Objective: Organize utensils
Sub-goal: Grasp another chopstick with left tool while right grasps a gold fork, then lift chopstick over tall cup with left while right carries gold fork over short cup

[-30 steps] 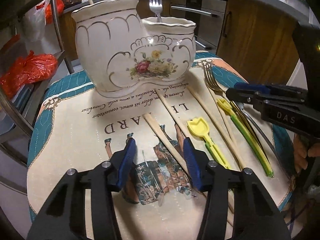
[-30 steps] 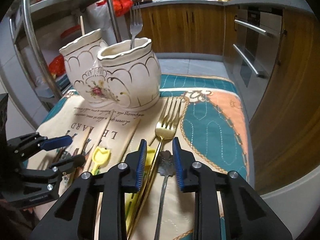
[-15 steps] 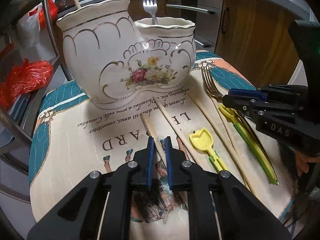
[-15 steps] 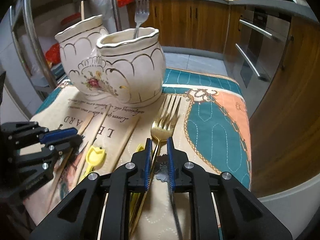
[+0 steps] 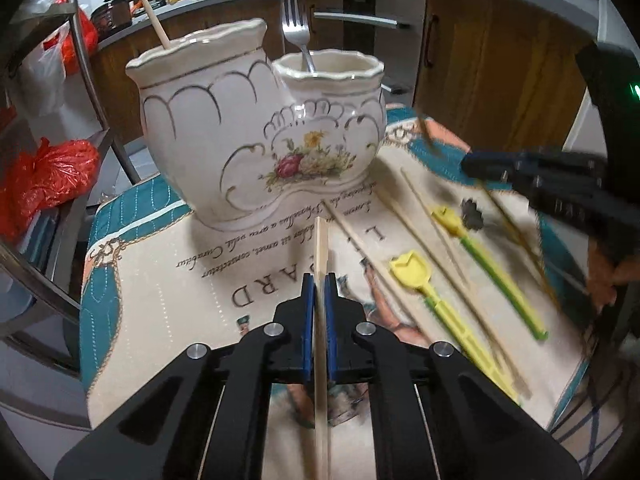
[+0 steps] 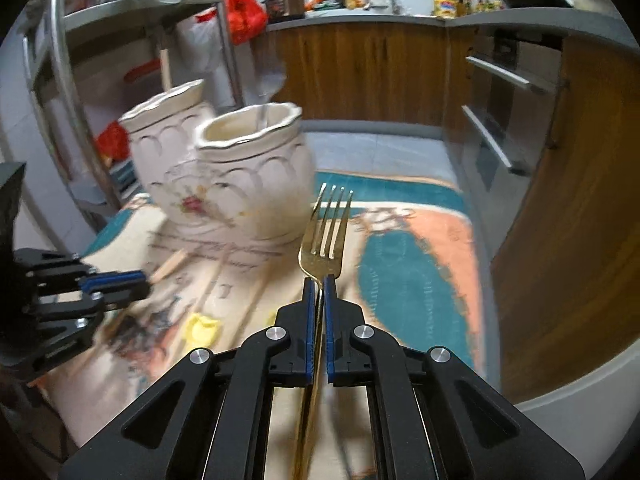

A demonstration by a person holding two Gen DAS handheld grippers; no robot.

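Observation:
My left gripper [image 5: 319, 280] is shut on a wooden chopstick [image 5: 321, 248] and holds it above the mat, its tip toward the white double ceramic holder [image 5: 256, 136]. The holder's tall pot holds one wooden chopstick [image 5: 154, 22]; its short pot holds a silver fork [image 5: 298, 30]. My right gripper [image 6: 319, 284] is shut on a gold fork [image 6: 326, 232], lifted, tines pointing at the holder [image 6: 248, 172]. The right gripper also shows in the left wrist view [image 5: 492, 168].
Two yellow-green plastic utensils [image 5: 424, 284] [image 5: 480, 248], several wooden chopsticks [image 5: 432, 236] and a dark utensil head [image 5: 472, 216] lie on the printed mat [image 5: 168, 280]. A metal rack with red bags [image 5: 48, 176] stands left. Wooden cabinets [image 6: 580, 200] are right.
Both grippers, shut half a second ago, have lifted: the left raised its chopstick off the mat, the right raised the gold fork. Both views are motion-blurred.

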